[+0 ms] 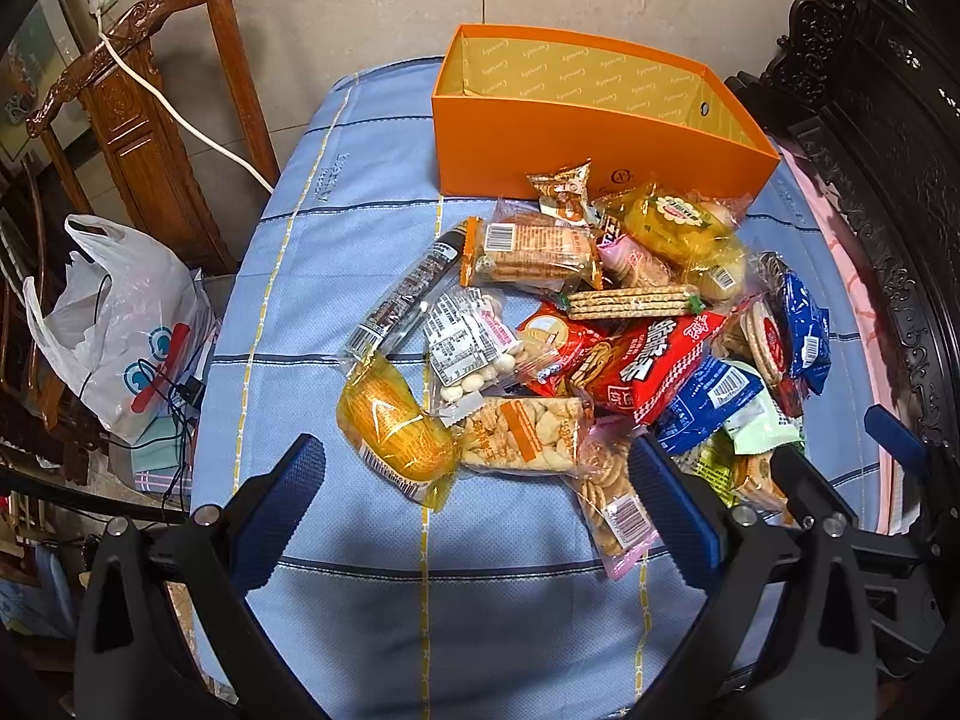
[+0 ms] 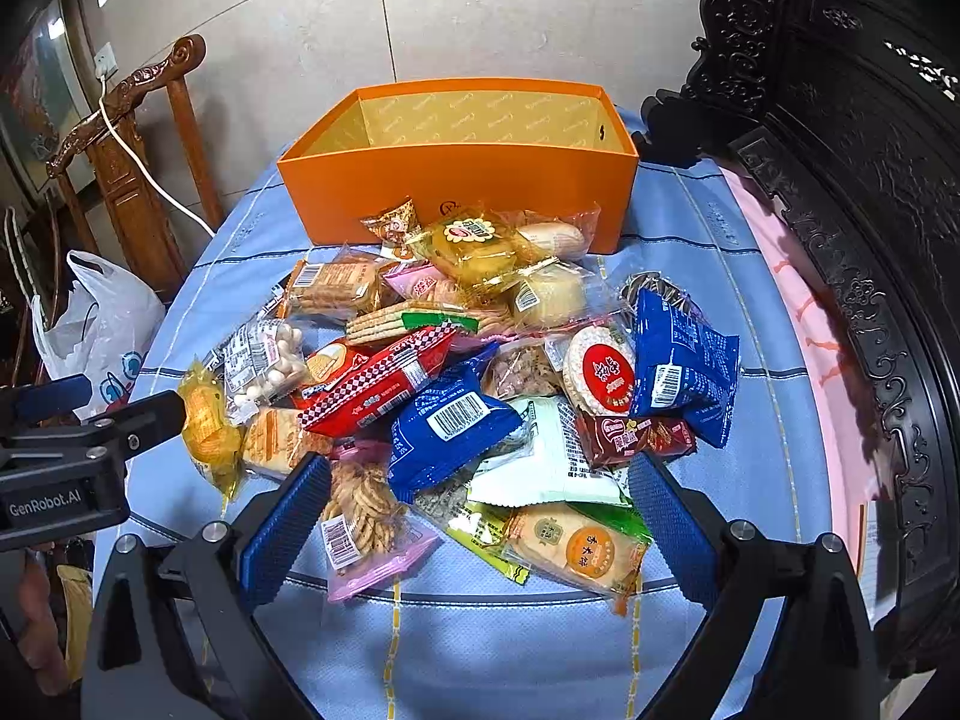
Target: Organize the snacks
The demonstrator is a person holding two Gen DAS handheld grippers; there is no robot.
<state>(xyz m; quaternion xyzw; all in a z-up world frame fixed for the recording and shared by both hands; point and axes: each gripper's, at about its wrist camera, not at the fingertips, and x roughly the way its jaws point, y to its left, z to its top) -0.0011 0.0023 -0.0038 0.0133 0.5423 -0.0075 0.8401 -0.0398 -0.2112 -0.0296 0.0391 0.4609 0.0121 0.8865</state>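
Several wrapped snacks lie heaped on the blue cloth point(image 1: 336, 228) in front of an empty orange box point(image 1: 600, 138) point(image 2: 456, 192). My left gripper point(image 1: 474, 447) hangs open over the near left of the heap, above a yellow cake pack point(image 1: 390, 426) and a cracker pack point(image 1: 525, 435). My right gripper point(image 2: 480, 468) is open over the near right side, above a blue pack point(image 2: 450, 426), a pale green pack point(image 2: 552, 456) and a round biscuit pack point(image 2: 576, 540). Nothing sits between either pair of fingers. The left gripper point(image 2: 114, 420) also shows at the left edge of the right wrist view.
A carved wooden chair point(image 1: 138, 114) with a white cable point(image 1: 180, 114) stands far left. Below it sits a white plastic bag point(image 1: 114, 324) on the floor. Dark carved furniture point(image 2: 840, 180) borders the table on the right. The tiled wall is behind the box.
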